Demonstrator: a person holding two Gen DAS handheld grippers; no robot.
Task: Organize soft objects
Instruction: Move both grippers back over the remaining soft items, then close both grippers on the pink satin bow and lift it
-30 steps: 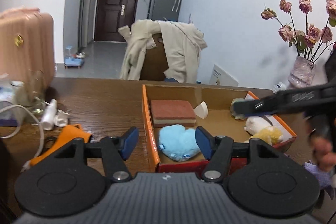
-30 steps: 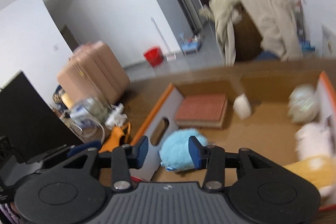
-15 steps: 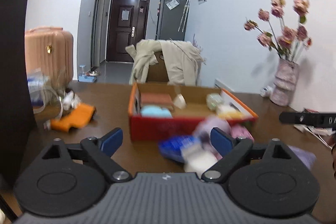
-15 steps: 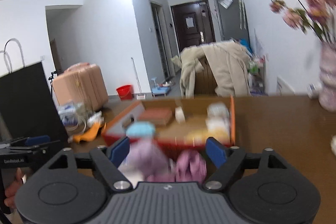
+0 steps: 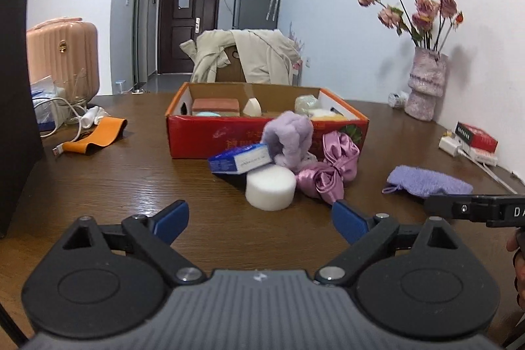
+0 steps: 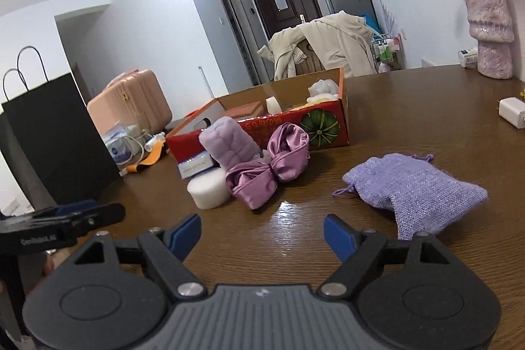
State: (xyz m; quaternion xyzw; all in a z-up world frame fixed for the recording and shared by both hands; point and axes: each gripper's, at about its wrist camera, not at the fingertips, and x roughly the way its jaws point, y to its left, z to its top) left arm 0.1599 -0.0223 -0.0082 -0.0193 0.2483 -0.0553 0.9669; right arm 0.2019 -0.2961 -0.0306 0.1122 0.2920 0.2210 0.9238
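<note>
Wooden table: red cardboard box wall hiding its contents; left gripper and right gripper both hovering spread, empty.

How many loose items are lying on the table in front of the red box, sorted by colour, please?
Purple or lilac: 3 (fluffy lilac roll, satin bow, knitted pouch)
White: 1 (round sponge)
Blue and white: 1 (small carton)
Total: 5. All lie outside the red box.
</note>
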